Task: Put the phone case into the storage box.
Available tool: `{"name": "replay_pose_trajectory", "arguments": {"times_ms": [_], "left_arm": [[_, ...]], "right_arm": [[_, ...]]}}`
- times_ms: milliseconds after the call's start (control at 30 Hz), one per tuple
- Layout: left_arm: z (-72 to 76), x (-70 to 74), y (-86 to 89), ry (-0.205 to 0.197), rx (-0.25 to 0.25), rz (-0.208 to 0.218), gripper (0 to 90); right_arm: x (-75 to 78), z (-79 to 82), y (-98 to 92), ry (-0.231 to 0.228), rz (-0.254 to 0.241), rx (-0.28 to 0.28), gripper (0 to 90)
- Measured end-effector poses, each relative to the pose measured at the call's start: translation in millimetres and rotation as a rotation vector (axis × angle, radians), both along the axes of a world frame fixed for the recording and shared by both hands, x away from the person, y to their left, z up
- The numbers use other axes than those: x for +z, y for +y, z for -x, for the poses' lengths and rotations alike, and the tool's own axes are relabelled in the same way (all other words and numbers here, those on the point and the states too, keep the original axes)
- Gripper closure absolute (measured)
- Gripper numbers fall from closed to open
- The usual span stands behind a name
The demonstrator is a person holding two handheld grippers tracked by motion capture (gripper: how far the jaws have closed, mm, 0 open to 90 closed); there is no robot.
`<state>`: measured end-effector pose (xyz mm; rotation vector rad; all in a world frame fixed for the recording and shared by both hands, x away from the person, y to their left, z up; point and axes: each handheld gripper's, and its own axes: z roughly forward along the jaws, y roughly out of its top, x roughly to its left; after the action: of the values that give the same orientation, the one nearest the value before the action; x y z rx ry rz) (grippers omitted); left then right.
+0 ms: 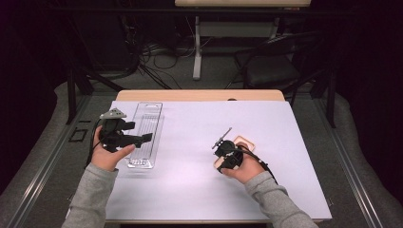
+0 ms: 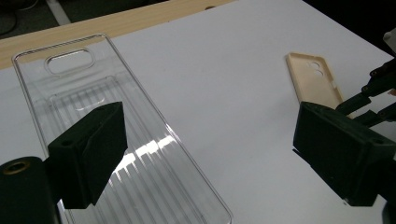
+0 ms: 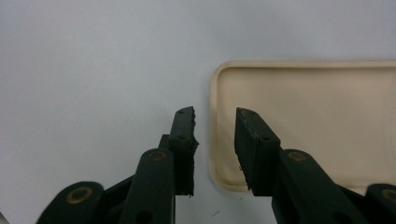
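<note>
Our right gripper straddles the beige phone case's rim, jaws slightly apart, not pinching. Our left gripper gapes wide above the clear phone case.

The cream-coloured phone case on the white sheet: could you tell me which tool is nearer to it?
Right. The right tool straddles the cream-coloured phone case rim; the left tool sits far across, over the clear plastic tray.

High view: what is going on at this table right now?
A person holds a two-jaw gripper in each hand over a white sheet on the table. The right gripper is at the edge of a cream phone case, its jaws narrowly apart with the case's rim between them; they do not look clamped on it. The left gripper hangs wide open above a clear plastic tray, gripping nothing.
</note>
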<state>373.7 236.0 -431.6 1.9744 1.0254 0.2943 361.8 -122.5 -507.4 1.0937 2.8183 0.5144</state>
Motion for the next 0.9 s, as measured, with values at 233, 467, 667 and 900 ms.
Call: {"name": "replay_pose_trajectory", "arguments": {"times_ms": [233,467,667,900], "left_arm": [[-0.6,-0.6,0.4,0.002,0.002,0.001,10.1],[-1.1,-1.3,0.2,0.006,0.003,0.000,10.2],[-1.4,-1.8,0.1,0.007,0.003,-0.001,10.2],[-1.7,-2.5,-0.3,0.007,0.006,-0.001,10.2]], "right_arm": [[-2.0,-1.7,-0.9,0.042,-0.002,-0.060,67.5],[-6.5,-0.9,1.6,0.056,0.027,-0.048,73.1],[-8.0,-0.5,2.6,0.066,0.040,-0.047,76.1],[-9.9,-0.2,2.7,0.069,0.051,-0.044,78.1]]}}
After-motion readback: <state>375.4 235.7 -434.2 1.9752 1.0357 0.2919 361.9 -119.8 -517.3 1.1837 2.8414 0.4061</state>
